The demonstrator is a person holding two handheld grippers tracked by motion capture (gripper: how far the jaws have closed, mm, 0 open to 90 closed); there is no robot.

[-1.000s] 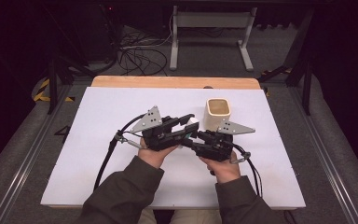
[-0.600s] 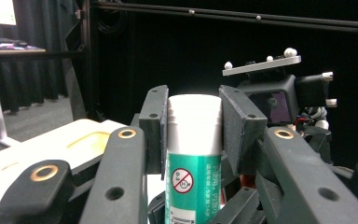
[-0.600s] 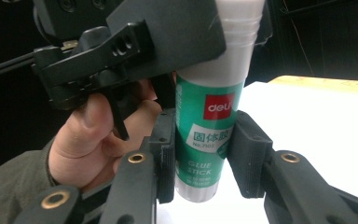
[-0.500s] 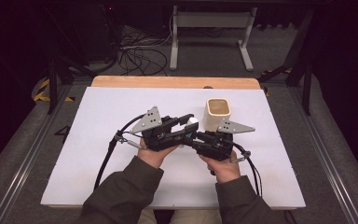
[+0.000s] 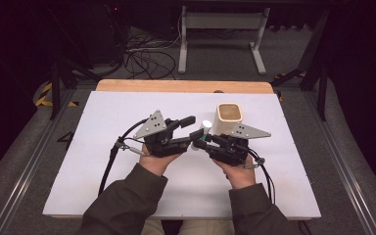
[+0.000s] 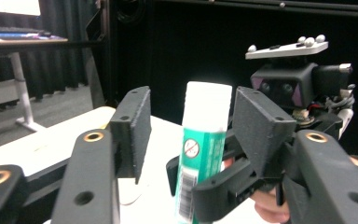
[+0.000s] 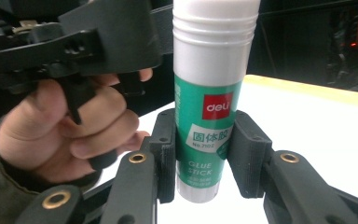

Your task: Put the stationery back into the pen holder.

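**Glue stick held upright above the middle of the bench, cap end released**

Above the middle of the bench (image 5: 103, 186), a little toward its far edge, a glue stick (image 7: 212, 100) is held upright in the right hand-held gripper (image 7: 207, 161), whose pads are clamped on the lower part of the green body. The white cap end stands between the jaws of the left hand-held gripper (image 6: 186, 135), which are parted; a gap is seen on the one side, while contact on the other side cannot be told. A beige cup (image 5: 229, 117) stands just beyond, near the far right part of the bench.

The step in hand is judged to be the uncapping of the stick. It would be done well if the body were kept firmly clamped and upright, the left jaws were re-seated squarely on the white cap alone, above the seam, and the cap were drawn straight along the stick's axis rather than levered sideways.

Against the earlier high view, the left jaws have just been opening, with the cap end between them, where they were closed together before. The right grip is unchanged, and both hands are found in the same place above the bench.
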